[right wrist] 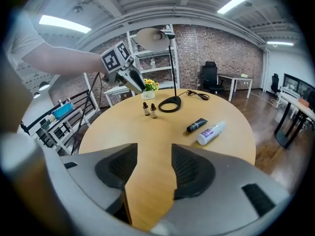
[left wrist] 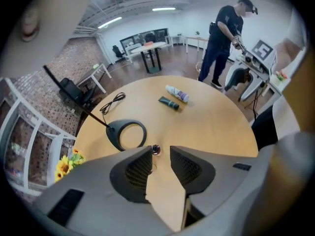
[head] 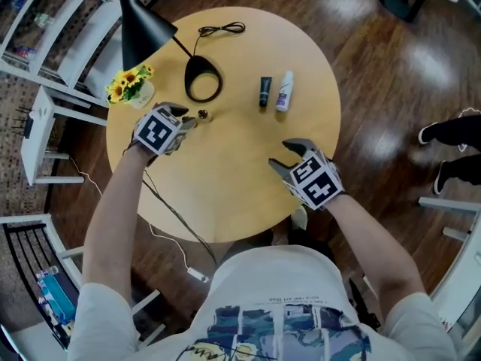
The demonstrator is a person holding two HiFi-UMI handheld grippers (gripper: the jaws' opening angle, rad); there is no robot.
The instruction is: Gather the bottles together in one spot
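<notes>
Bottles: sitting split on bench (head: 225, 201), small brown bottles (right wrist: 146, 108) toward ten o'clock, tube (head: 264, 92) and white bottle (head: 284, 90) toward one o'clock. Merging seemingly remaining. Left gripper (left wrist: 161, 154), right gripper (right wrist: 154, 151): hanging open, empty.

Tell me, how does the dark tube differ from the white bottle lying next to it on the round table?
Colour: the dark tube is almost black all over, while the white bottle is pale and carries a purple label.
Size: the white bottle is thicker and a little longer than the dark tube.
What they share: both lie on their sides, close together and roughly parallel, on the far part of the round table.
</notes>
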